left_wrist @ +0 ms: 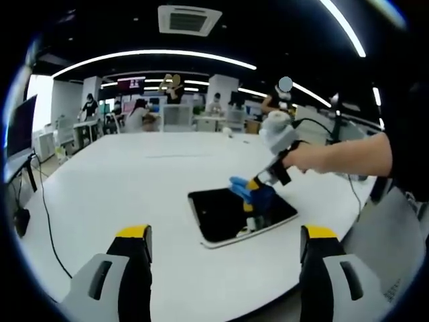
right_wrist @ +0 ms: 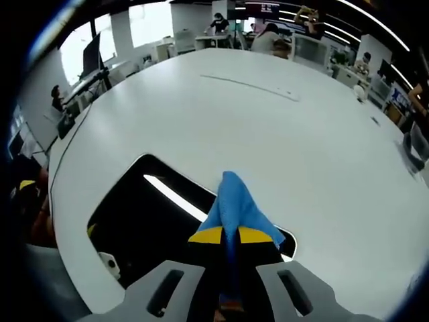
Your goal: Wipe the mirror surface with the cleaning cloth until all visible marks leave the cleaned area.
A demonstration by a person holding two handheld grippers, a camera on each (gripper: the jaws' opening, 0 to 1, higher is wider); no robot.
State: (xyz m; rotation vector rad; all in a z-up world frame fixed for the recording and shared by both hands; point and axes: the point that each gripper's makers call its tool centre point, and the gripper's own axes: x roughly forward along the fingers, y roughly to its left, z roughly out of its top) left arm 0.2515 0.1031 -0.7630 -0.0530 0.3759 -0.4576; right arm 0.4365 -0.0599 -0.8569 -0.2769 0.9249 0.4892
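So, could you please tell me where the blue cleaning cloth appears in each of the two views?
Left gripper view: blue cleaning cloth right of centre, on the mirror's far edge, held by the right gripper.
Right gripper view: low centre, pinched between that gripper's yellow-tipped fingers.
Shared landmark: the mirror on the white table.

A broad white surface (left_wrist: 134,188) with a rounded edge spans the left gripper view and reaches far back in the right gripper view, where a thin straight seam or strip (right_wrist: 249,86) crosses its far part. A black cable (left_wrist: 44,215) trails down past its near-left edge. A dark monitor (left_wrist: 20,124) stands at the far left. Overhead, a square ceiling vent (left_wrist: 189,19) sits among long curved light strips (left_wrist: 154,55). Beyond the surface, several people (left_wrist: 139,113) sit or stand at desks in an open office; what lies on those desks is too small to tell. Bright windows (right_wrist: 151,13) line the far wall.
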